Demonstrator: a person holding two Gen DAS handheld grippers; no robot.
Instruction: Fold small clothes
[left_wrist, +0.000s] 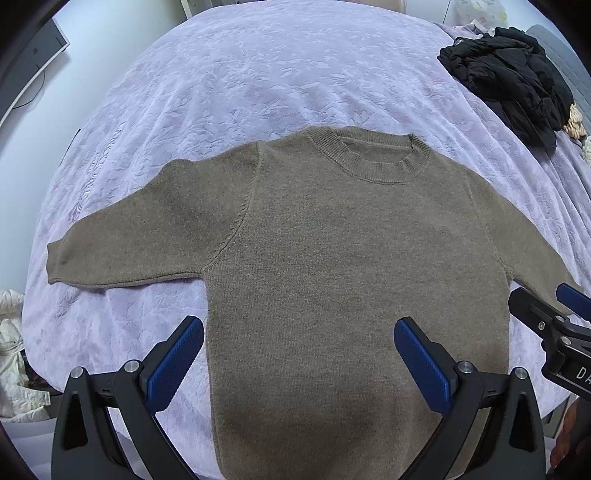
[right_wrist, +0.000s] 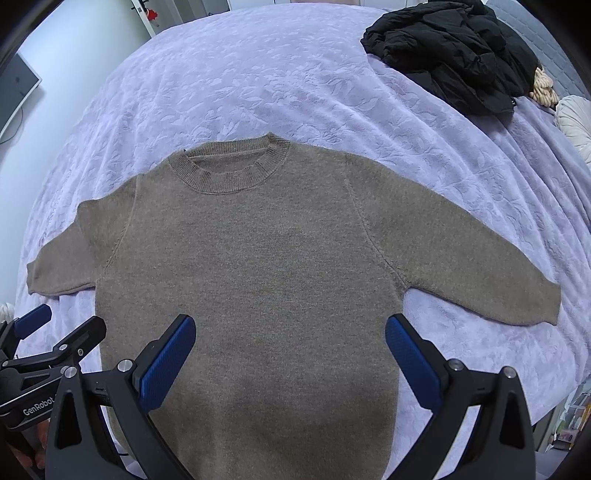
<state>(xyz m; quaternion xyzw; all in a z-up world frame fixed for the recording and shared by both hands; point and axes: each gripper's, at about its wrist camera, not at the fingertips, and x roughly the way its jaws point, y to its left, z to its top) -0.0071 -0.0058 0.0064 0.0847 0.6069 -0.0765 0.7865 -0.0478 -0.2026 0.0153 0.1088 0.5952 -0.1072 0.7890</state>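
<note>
A small brown knit sweater lies flat and face up on the lilac bedspread, collar away from me, both sleeves spread out sideways. My left gripper hovers open above the sweater's lower body, its blue pads wide apart and holding nothing. My right gripper is open too, above the same lower part, a little to the right. Each gripper shows at the edge of the other's view: the right gripper and the left gripper.
A crumpled black jacket lies at the bed's far right corner, with a beige knitted item beside it. White cloth sits off the bed's left edge. A monitor stands at far left.
</note>
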